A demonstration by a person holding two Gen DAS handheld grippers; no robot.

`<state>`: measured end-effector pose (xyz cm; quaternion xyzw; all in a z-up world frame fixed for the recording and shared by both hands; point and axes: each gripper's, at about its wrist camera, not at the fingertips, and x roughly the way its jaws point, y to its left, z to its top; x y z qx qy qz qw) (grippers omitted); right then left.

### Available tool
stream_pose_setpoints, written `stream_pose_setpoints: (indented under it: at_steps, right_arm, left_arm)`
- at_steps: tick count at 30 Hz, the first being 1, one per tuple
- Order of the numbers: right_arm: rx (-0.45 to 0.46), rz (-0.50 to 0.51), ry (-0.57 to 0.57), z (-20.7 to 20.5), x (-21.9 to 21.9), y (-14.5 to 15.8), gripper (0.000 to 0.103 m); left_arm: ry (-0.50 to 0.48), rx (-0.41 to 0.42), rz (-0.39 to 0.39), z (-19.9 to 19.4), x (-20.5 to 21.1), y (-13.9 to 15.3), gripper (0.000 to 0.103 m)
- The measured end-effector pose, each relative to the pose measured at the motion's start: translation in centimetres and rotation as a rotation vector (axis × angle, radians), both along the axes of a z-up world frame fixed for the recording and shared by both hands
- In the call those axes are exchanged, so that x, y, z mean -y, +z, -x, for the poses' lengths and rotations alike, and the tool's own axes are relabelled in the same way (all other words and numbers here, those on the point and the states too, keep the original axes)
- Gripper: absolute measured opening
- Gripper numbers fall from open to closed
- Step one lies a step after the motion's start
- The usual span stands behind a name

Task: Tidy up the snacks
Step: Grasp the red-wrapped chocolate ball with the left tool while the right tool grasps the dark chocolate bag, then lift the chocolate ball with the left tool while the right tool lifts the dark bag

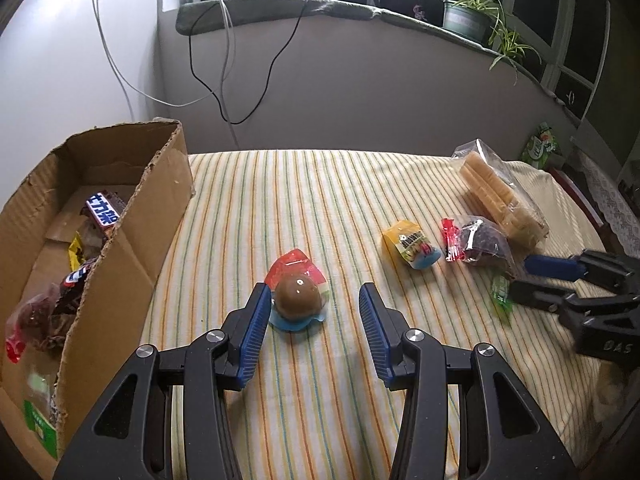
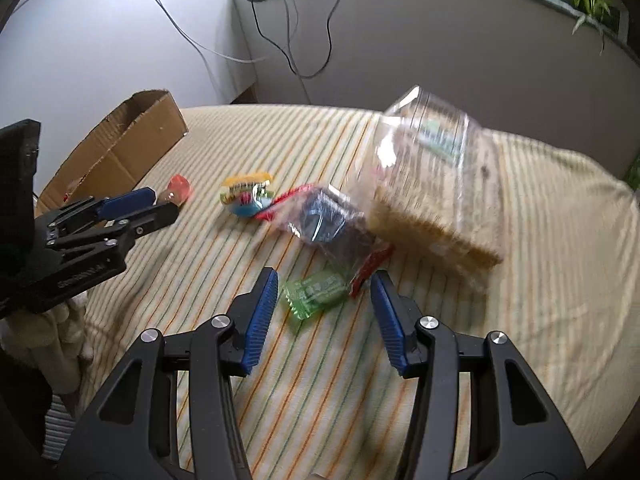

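My left gripper (image 1: 314, 298) is open, its fingers either side of a brown egg-shaped chocolate in a red and blue wrapper (image 1: 298, 294) on the striped cloth. My right gripper (image 2: 324, 284) is open around a small green candy packet (image 2: 316, 292). A yellow jelly cup (image 1: 412, 244), a red-ended bag of dark snacks (image 1: 480, 242) and a clear pack of wafers (image 1: 500, 196) lie to the right. The same three show in the right wrist view: jelly cup (image 2: 248, 194), dark bag (image 2: 328, 224), wafers (image 2: 432, 200). A cardboard box (image 1: 132, 248) at the left holds several wrapped snacks.
The striped tablecloth (image 1: 312, 200) covers a round table against a wall with hanging cables (image 1: 224, 80). A windowsill holds a potted plant (image 1: 468, 16). A green bag (image 1: 540, 148) sits beyond the table's right edge. The left gripper (image 2: 160, 204) shows in the right wrist view.
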<state>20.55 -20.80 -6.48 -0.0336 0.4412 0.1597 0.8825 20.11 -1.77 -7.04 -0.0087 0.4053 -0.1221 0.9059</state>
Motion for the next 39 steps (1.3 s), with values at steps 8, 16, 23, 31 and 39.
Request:
stream_pose_setpoints:
  at_steps: [8,16,23,31,39]
  right_arm:
    - [0.055,0.057,0.107,-1.7,-1.8,1.7,0.035]
    - [0.064,0.154,0.161,-3.4,-3.7,0.8,0.035]
    - [0.043,0.194,0.182,-4.3,-4.1,0.4,0.044]
    - [0.035,0.220,0.188,-4.7,-4.3,-0.1,0.048]
    - [0.038,0.284,0.225,-4.0,-4.4,-0.3,0.033]
  left_arm:
    - [0.005,-0.015,0.010,-0.7,-0.2,-0.3,0.044]
    - [0.008,-0.047,0.024,-1.3,-0.4,-0.9,0.037]
    - [0.023,-0.054,0.034,-1.6,-0.8,-1.1,0.028]
    - [0.028,-0.050,0.040,-1.5,-1.0,-1.1,0.026]
    - [0.027,-0.047,0.031,-1.3,-0.9,-0.9,0.025]
